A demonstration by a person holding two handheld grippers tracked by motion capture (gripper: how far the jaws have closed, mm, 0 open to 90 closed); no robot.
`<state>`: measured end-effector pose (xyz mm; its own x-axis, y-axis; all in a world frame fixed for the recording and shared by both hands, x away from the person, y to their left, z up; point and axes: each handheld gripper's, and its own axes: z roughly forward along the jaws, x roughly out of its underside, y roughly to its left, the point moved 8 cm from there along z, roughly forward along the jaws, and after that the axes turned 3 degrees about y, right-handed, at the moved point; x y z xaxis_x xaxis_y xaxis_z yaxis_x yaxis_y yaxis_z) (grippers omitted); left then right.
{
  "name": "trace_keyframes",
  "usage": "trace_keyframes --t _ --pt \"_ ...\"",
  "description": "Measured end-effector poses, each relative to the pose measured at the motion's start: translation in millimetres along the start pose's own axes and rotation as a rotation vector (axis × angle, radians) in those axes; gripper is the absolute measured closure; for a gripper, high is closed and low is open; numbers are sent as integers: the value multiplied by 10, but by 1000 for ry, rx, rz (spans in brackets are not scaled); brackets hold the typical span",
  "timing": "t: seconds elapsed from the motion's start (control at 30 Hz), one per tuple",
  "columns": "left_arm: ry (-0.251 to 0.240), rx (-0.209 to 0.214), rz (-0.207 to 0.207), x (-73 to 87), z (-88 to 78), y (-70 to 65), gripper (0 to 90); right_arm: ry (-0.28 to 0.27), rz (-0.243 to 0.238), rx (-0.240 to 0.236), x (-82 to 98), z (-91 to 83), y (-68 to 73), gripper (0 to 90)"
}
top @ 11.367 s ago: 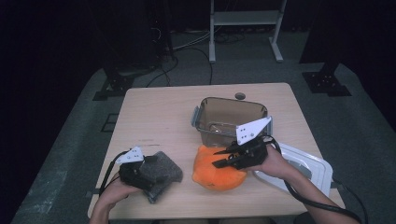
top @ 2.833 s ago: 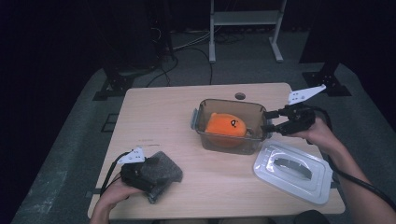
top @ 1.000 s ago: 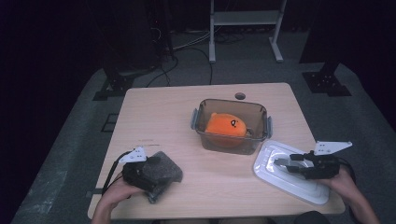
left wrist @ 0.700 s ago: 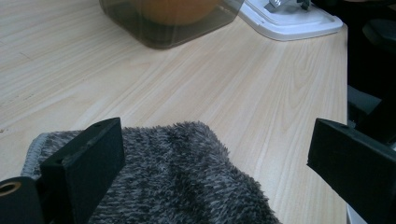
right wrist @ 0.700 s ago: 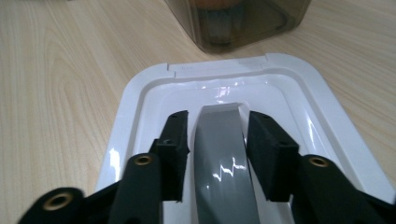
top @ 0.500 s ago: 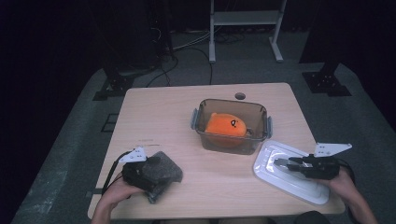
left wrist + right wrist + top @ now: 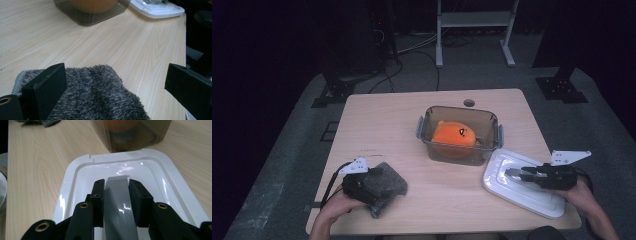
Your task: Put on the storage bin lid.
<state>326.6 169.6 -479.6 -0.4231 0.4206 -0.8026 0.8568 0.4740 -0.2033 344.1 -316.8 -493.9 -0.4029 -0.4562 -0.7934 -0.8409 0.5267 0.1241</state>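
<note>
My right gripper point(image 7: 117, 195) now clamps the lid's grey handle point(image 7: 119, 202); left gripper point(image 7: 115, 85) unmoved, jaws apart over grey cloth point(image 7: 95, 95).

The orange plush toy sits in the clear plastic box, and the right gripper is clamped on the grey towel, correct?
Not quite. The orange plush toy is in the clear plastic box, but the right gripper is clamped on the grey handle of the white lid, as the right gripper view shows.

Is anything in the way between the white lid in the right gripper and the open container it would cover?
Nothing visible. The right gripper clamps the grey handle of the white lid, which lies right beside the container. The orange plush sits inside, below the rim.
</note>
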Motion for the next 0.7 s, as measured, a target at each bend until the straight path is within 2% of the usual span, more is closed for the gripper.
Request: trace_keyframes --t 0.27,0.53,0.7 --pt "1 0 1 1 -2 5 29 -18 -15 -6 -116 -135 30 661" --pt "2 0 -2 6 -1 4 29 -5 -31 -2 -182 -327 77 662" --pt "2 -1 1 2 -3 2 29 11 -45 9 -228 -506 144 662"
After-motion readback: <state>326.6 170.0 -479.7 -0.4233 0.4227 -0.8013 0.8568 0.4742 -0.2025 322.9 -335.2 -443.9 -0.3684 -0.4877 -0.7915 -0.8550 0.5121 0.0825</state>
